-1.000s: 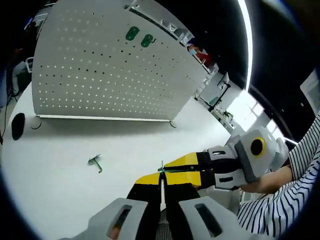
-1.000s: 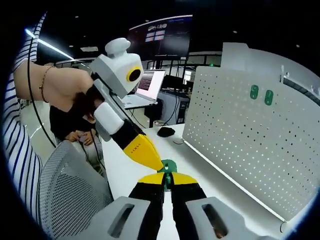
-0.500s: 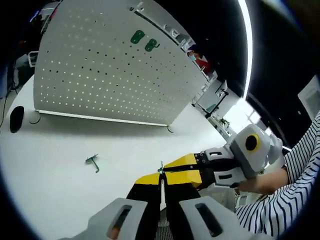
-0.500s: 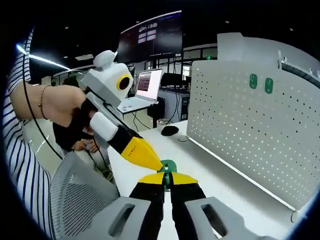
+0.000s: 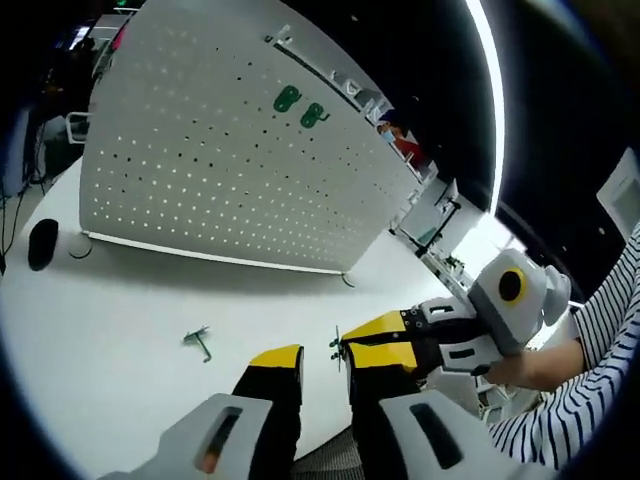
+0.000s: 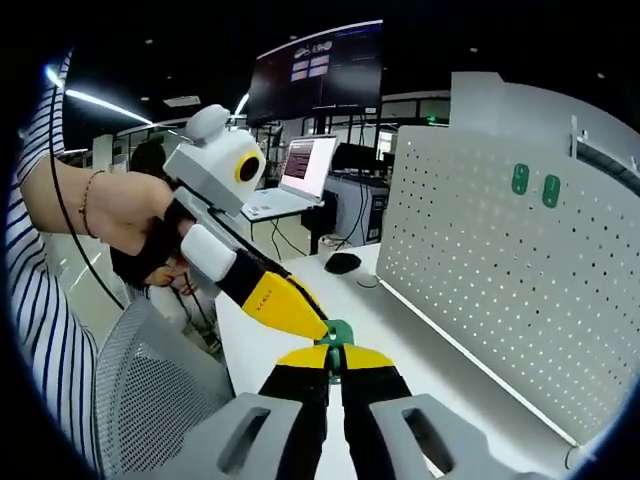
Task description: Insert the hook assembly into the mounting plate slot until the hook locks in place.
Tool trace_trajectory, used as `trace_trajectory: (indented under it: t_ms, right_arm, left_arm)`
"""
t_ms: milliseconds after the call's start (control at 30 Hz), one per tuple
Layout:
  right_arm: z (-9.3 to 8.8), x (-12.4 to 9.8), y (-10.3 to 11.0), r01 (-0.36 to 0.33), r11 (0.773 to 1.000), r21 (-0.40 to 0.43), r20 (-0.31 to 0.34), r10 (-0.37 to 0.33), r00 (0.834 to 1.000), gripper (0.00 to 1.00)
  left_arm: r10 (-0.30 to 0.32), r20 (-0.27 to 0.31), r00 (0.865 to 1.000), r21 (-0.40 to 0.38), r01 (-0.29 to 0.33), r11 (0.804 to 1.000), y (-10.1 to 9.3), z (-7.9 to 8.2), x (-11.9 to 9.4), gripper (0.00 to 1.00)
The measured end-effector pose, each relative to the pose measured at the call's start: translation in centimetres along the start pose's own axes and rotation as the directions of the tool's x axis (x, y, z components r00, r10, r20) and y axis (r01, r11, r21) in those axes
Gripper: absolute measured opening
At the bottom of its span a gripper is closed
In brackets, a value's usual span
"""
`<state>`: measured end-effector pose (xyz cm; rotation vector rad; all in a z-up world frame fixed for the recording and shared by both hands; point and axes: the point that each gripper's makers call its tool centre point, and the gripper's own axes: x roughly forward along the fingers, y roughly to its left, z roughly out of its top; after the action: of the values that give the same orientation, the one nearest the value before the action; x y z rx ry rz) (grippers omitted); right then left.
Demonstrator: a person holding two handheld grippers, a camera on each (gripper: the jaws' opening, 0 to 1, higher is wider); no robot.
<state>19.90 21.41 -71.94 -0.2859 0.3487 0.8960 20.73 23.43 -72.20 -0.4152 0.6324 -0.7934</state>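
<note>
While the left gripper (image 5: 312, 362) stands with its yellow-tipped jaws apart and nothing between them, the right gripper (image 6: 335, 350) has its jaws pressed together on a small green hook (image 6: 338, 333). In the left gripper view the right gripper (image 5: 372, 340) comes in from the right, its tips just beside the left's, the hook (image 5: 337, 348) showing at their end. In the right gripper view the left gripper's (image 6: 300, 318) yellow tip lies just beside the hook. A white pegboard (image 5: 230, 160) stands upright at the far side of the white table (image 5: 130, 300), with two green pieces (image 5: 300, 106) fixed near its top. Another hook (image 5: 199, 341) lies loose on the table, well apart from the grippers. A dark mouse (image 5: 41, 243) sits near the pegboard's end.
</note>
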Motion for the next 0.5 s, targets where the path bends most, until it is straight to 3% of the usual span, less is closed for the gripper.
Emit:
trace_trajectory:
  t_ms: [33, 67, 167, 267, 300, 367, 400, 500]
  right_arm:
    - [0.0, 0.0, -0.3, 0.012, 1.000, 0.005, -0.002, -0.012, 1.000, 0.00]
    - [-0.1, 0.0, -0.4, 0.016, 1.000, 0.012, -0.006, -0.016, 1.000, 0.00]
    - [0.2, 0.0, -0.9, 0.037, 0.999, 0.038, 0.012, -0.038, 0.999, 0.00]
    - [0.9, 0.1, -1.4, 0.063, 0.995, 0.076, 0.046, -0.067, 0.997, 0.00]
    - [1.1, 0.1, -1.5, 0.071, 0.993, 0.090, 0.054, -0.076, 0.996, 0.00]
    - [1.5, 0.1, -1.8, 0.087, 0.990, 0.110, 0.070, -0.095, 0.993, 0.00]
    - [1.9, 0.0, -2.5, 0.136, 0.988, 0.077, 0.080, -0.142, 0.987, 0.00]
    - [2.7, -0.1, -2.9, 0.170, 0.983, 0.070, 0.111, -0.177, 0.978, 0.00]
  left_arm:
    - [0.013, 0.012, 1.000, 0.007, -0.013, 1.000, 0.3, 0.2, -0.1, 0.28]
    - [0.054, 0.061, 0.997, 0.060, -0.058, 0.997, 0.9, 0.9, -0.5, 0.30]
    - [0.078, 0.044, 0.996, 0.159, -0.084, 0.984, 1.1, 0.3, -1.1, 0.32]
    - [0.056, 0.076, 0.996, 0.141, -0.066, 0.988, 0.9, 0.3, -1.3, 0.42]
    - [0.002, 0.104, 0.995, 0.113, -0.014, 0.993, 0.2, 0.4, -1.2, 0.42]
    - [-0.032, 0.142, 0.989, 0.051, 0.025, 0.998, 0.0, 0.4, -1.3, 0.43]
    - [-0.029, 0.157, 0.987, 0.038, 0.024, 0.999, 0.1, 0.5, -1.3, 0.48]
    - [-0.008, 0.171, 0.985, 0.036, 0.002, 0.999, 0.8, -0.1, -1.3, 0.66]
